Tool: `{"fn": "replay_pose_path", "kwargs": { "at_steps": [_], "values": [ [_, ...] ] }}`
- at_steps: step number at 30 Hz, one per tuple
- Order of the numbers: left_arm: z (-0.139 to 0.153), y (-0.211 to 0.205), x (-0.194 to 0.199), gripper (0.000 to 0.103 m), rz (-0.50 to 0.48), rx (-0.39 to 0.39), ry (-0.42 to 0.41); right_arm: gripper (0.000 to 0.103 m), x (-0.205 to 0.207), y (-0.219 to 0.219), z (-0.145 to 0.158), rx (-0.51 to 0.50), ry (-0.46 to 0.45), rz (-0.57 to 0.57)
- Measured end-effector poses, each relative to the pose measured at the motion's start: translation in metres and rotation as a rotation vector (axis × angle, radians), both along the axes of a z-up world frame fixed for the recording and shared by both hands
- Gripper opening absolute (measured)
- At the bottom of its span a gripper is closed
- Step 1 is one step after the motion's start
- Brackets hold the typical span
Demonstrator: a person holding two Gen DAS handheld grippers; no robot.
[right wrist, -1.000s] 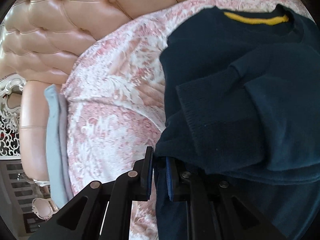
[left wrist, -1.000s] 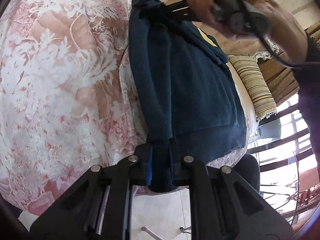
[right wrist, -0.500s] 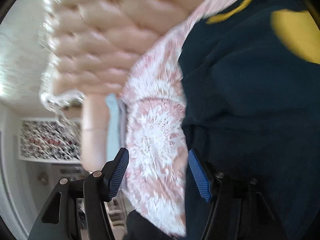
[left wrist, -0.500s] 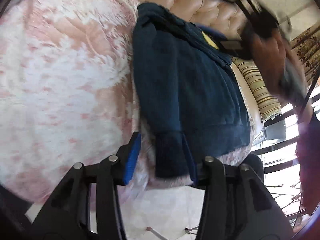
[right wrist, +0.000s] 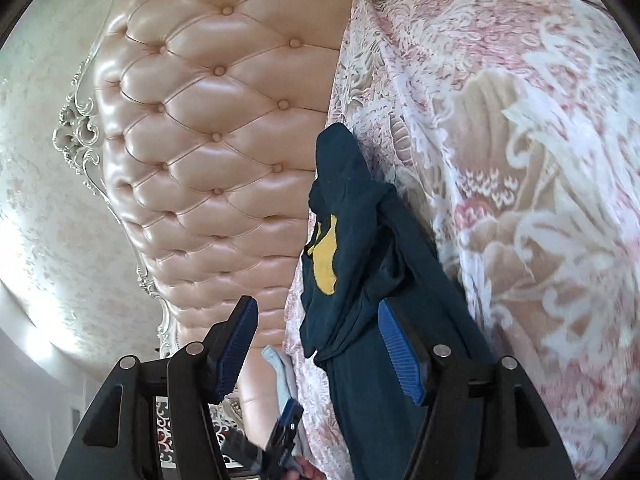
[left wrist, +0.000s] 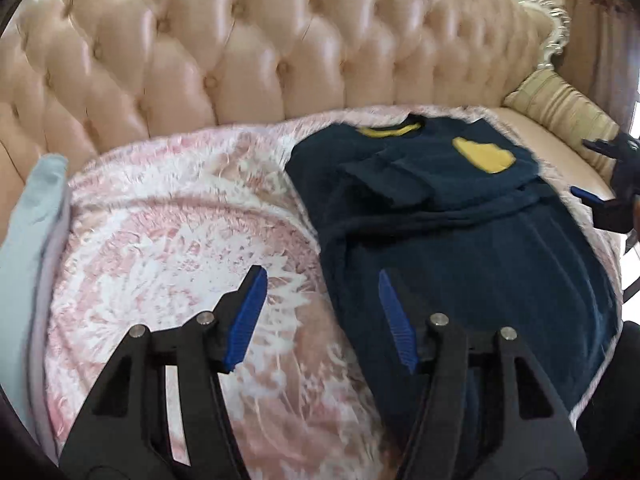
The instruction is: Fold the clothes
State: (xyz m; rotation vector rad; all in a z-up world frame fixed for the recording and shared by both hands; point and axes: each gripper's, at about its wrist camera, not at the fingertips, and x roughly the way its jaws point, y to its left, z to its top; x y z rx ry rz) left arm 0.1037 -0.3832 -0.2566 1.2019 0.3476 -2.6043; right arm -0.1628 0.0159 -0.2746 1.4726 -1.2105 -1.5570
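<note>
A navy sweater (left wrist: 460, 240) with a yellow collar and a yellow patch lies on the pink floral sofa cover (left wrist: 180, 232), its sleeves folded across the chest. My left gripper (left wrist: 320, 312) hovers over the sweater's left edge, its jaws opening and pressing on nothing. My right gripper (left wrist: 592, 170) shows at the far right, beside the sweater's shoulder. In the right wrist view the sweater (right wrist: 360, 248) runs away from the right gripper (right wrist: 318, 344), which is open; the cloth's edge lies between the blue pads (right wrist: 236, 340) without being pinched. The left gripper (right wrist: 288, 420) appears low in that view.
The tufted beige sofa back (left wrist: 260, 48) rises behind the cover. A light blue garment (left wrist: 32, 240) lies at the cover's left end, and a striped cushion (left wrist: 560, 120) sits at the right end. A hand (right wrist: 308, 462) shows by the left gripper.
Both grippers have let go of the sweater and opened. Each pulled back from it, the right one swinging round to the sweater's far side. The sweater now lies flat on the cover.
</note>
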Motion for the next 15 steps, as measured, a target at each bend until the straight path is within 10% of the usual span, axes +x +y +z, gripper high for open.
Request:
{"fn": "replay_pose_path", "kwargs": {
  "at_steps": [15],
  "values": [
    [-0.018,0.009,0.001,0.062,0.095,0.043,0.061,0.065,-0.044,-0.046,-0.019,0.224,0.057,0.097]
  ]
}}
